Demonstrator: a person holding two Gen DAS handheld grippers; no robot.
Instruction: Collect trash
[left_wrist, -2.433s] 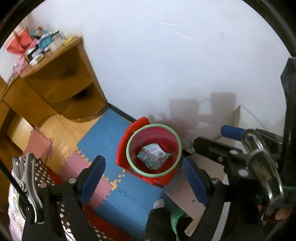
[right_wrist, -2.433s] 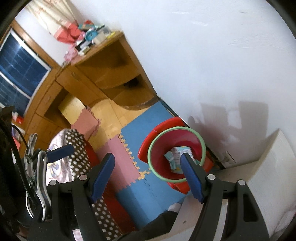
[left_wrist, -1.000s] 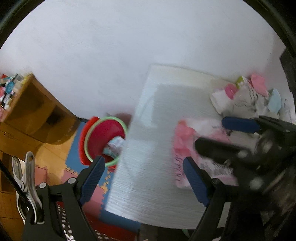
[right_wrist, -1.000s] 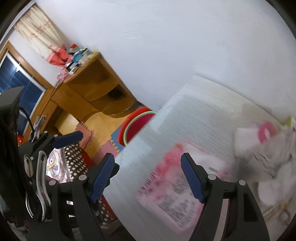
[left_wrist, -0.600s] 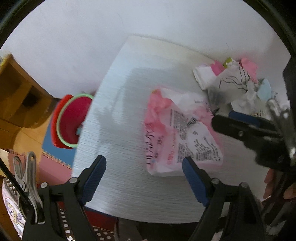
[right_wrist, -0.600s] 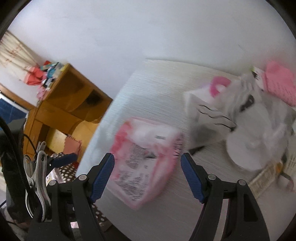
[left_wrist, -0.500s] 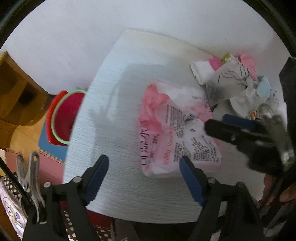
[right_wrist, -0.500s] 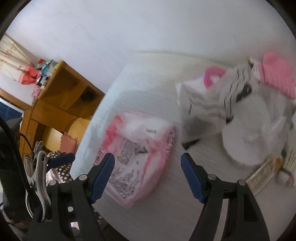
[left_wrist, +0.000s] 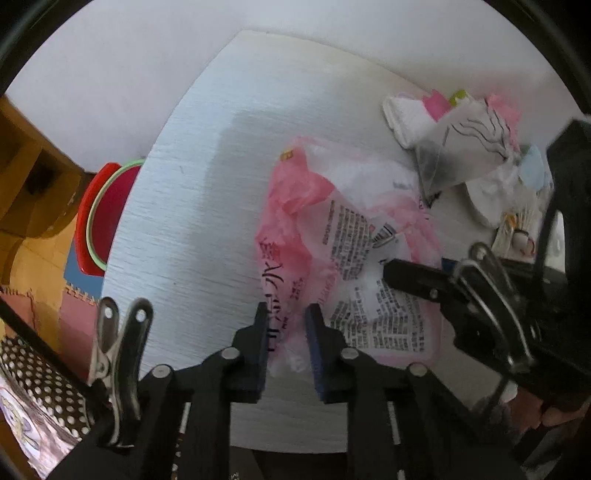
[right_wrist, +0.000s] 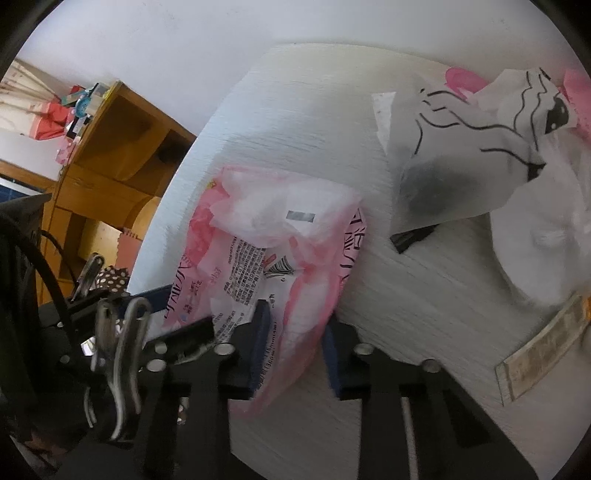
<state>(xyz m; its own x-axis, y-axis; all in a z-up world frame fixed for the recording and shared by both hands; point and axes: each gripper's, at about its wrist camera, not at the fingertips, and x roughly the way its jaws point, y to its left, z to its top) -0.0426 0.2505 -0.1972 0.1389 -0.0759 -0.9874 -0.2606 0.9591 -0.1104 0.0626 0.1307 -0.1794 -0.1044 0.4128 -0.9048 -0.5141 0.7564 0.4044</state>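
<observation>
I have both tongs down on the crumpled pink-and-white plastic wrapper printed with black text (left_wrist: 343, 251), which lies on the white wood-grain table (left_wrist: 192, 221) near its front edge. My left tongs (left_wrist: 285, 325) are closing, their blue pads nearly together with the wrapper's near left edge bunched between them; the film looks pinched, the pads pressing on it. My right tongs (right_wrist: 295, 332) are closing too, and a fold of the same wrapper hangs between their blue pads at the wrapper's near right side, gripped and slightly lifted off the table. In the left wrist view the right tongs (left_wrist: 406, 273) come in from the right, their black finger lying over the wrapper's printed panel. Beyond the wrapper, toward the far right of the table, sits a heap of other litter: a crumpled white sheet of paper with wavy black lines (right_wrist: 480, 147), white tissue (right_wrist: 546, 236) and scraps of pink (left_wrist: 436, 103). A flat pale strip with a worn print (right_wrist: 543, 354) lies at the right edge of the right wrist view. Off the table's left side, down on the floor, stands the round red bin with a green rim (left_wrist: 107, 218), beside a wooden shelf unit (right_wrist: 122, 147).
</observation>
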